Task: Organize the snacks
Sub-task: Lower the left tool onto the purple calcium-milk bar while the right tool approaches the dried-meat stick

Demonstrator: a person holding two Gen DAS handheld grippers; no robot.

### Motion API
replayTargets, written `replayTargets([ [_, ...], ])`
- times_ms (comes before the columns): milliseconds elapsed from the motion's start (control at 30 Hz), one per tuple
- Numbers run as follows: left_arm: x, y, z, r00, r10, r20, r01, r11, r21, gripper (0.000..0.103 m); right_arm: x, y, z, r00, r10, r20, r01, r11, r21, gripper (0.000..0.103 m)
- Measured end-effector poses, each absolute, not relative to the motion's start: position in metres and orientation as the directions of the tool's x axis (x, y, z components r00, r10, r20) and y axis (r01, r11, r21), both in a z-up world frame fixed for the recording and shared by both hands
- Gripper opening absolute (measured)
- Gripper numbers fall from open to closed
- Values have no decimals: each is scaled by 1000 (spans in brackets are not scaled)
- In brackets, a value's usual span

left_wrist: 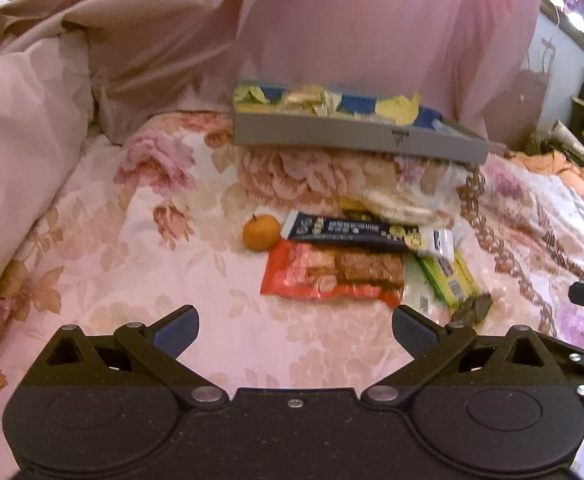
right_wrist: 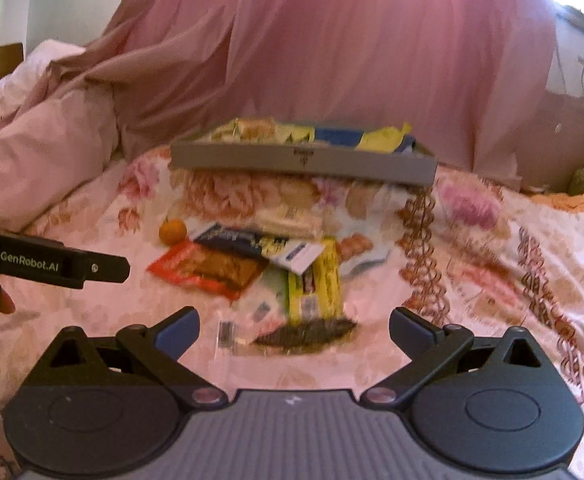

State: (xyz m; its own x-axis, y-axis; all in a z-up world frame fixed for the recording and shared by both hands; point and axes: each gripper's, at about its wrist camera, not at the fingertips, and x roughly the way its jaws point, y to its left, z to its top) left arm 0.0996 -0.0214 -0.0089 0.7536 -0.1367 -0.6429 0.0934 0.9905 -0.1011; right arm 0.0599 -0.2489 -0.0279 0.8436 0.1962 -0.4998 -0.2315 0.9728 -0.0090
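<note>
Both grippers are hovering over the bed [left_wrist: 132, 260], nothing picked yet, so this reads as the approach step before a grab. Left gripper [left_wrist: 295, 322] is sitting with fingers spread wide and empty; right gripper [right_wrist: 292, 322] the same, wide apart, holding nothing. Loose snacks are lying in a pile mid-bed: an orange [left_wrist: 261, 232] at the left edge, a dark packet [left_wrist: 356, 234] just right of it, a red packet [left_wrist: 332, 274] nearer and touching the dark one, a yellow-green bar [right_wrist: 318, 284] to the right, plus pale wrappers on the far side that are too blurred to name. The grey box [left_wrist: 356, 134] is sitting farther back, past the pile, already carrying some yellow and blue wrappers. Probably the box is the drop target. Next move, as I judge it: lower one gripper onto the nearest item, likely the red packet or the bar, close on an edge since these lie flat, then carry it far into the box. Flat foil could slip.
</note>
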Motion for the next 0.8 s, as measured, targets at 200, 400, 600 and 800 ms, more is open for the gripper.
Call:
replayTargets([
  [200, 108, -21, -20, 708, -146, -691, 120, 989, -86, 102, 66, -244, -40, 808, 207, -552, -250, 968, -3, 103],
  [400, 116, -17, -27, 686, -139, -714, 126, 989, -71, 102, 74, -246, -49, 775, 216, -594, -250, 968, 26, 103],
  [600, 125, -17, -31, 673, -147, -725, 145, 987, -66, 102, 84, -247, -57, 753, 244, -611, -255, 964, 71, 103],
  [800, 139, -23, -30, 679, -171, -714, 201, 979, -43, 102, 99, -248, -64, 738, 276, -616, -238, 960, 146, 103],
])
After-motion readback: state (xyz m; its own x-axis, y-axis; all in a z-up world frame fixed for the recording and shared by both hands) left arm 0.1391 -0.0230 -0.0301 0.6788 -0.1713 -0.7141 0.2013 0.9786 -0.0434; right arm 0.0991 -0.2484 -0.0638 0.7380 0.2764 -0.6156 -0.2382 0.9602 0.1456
